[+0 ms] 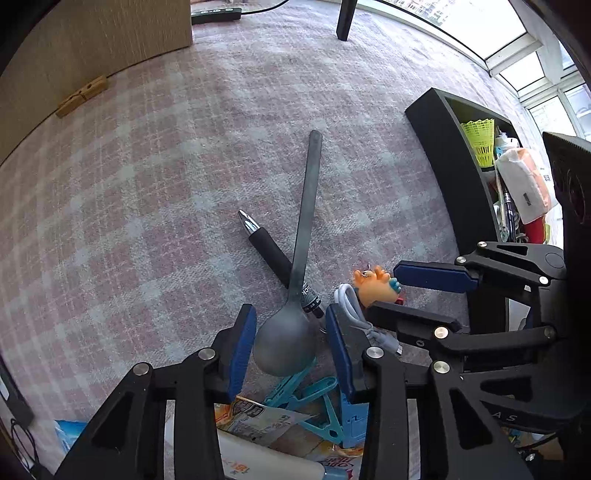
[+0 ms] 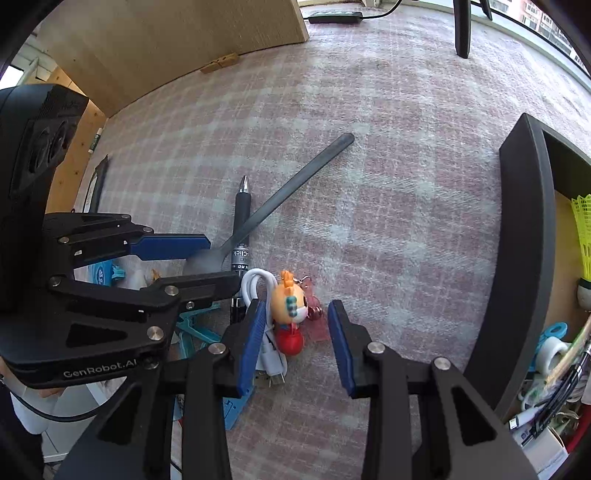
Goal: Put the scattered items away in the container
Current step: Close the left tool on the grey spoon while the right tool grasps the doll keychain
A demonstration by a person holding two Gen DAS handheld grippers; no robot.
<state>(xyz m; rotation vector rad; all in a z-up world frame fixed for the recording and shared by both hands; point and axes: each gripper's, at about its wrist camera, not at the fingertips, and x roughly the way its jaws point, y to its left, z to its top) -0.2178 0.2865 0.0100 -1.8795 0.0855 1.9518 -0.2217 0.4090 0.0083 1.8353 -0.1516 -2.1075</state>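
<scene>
A grey spoon (image 1: 308, 206) lies on the checked carpet across a black pen (image 1: 269, 251). My left gripper (image 1: 290, 321) points down with the spoon's bowl between its blue pads; a gap shows on the right side, so it reads open. In the right wrist view my right gripper (image 2: 295, 314) stands open around an orange toy keychain (image 2: 290, 301) with a red base, and a white USB cable (image 2: 258, 280) lies against its left pad. The dark container (image 2: 524, 240) stands to the right, holding a yellow shuttlecock (image 1: 480, 142), a tissue pack and pens.
Teal clips (image 1: 303, 391) and printed packets lie under the left gripper. A wooden clothespin (image 1: 83, 95) rests by the wooden cabinet (image 1: 92, 44) at the back left. A power strip (image 1: 216, 14) and a chair leg (image 1: 345, 18) are at the far edge.
</scene>
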